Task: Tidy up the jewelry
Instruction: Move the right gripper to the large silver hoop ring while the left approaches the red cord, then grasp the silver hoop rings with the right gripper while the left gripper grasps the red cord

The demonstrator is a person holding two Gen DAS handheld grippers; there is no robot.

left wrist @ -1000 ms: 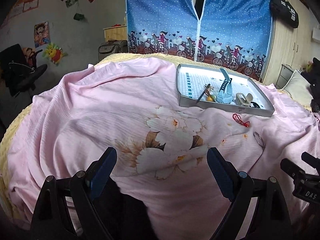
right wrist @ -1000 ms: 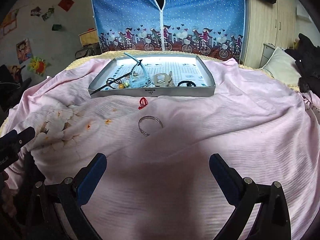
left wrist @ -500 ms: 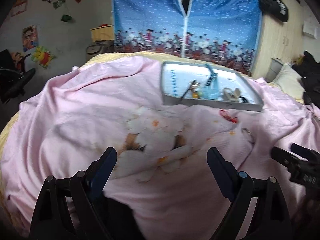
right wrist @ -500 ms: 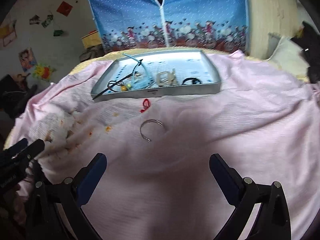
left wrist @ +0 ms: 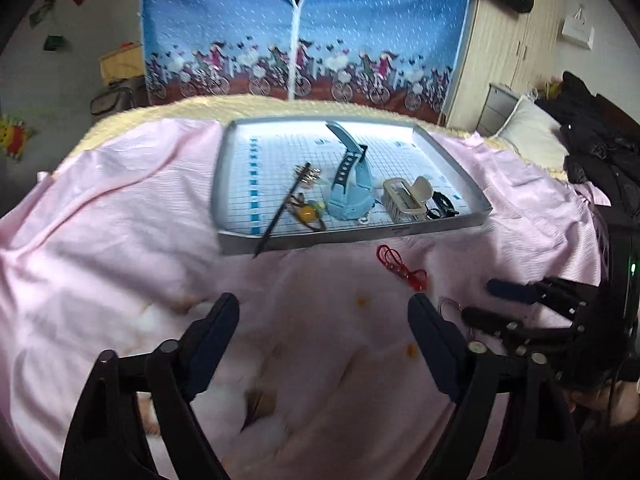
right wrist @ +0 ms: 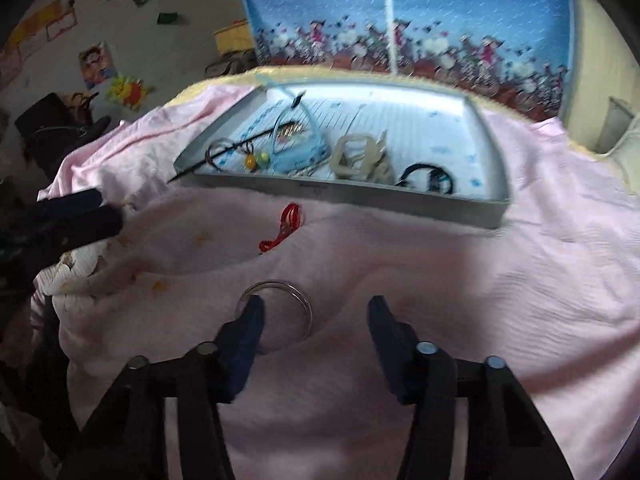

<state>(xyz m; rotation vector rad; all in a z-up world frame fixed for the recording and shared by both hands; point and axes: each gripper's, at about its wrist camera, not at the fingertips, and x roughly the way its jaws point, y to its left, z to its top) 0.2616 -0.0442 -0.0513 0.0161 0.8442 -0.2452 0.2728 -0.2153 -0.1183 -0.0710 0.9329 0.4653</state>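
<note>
Jewelry tray (left wrist: 460, 168) on pink bedspread (left wrist: 120, 240)

silver bangle (right wrist: 280, 312) partly behind right fingers (right wrist: 244, 332), tray (right wrist: 496, 184) contents blurred

A home bedroom here: pink floral bedsheet (left wrist: 120, 240) over a bed, zip-up fabric wardrobe (left wrist: 304, 28) behind, pillow (left wrist: 528, 132), posters (right wrist: 96, 64) on the wall.

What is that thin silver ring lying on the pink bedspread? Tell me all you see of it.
The silver bangle is a thin hoop of shiny wire-like metal, lying flat on the pink bedspread, outside the tray. The open right gripper reaches over it; its left finger overlaps the rim. Blur hides any clasp.
</note>
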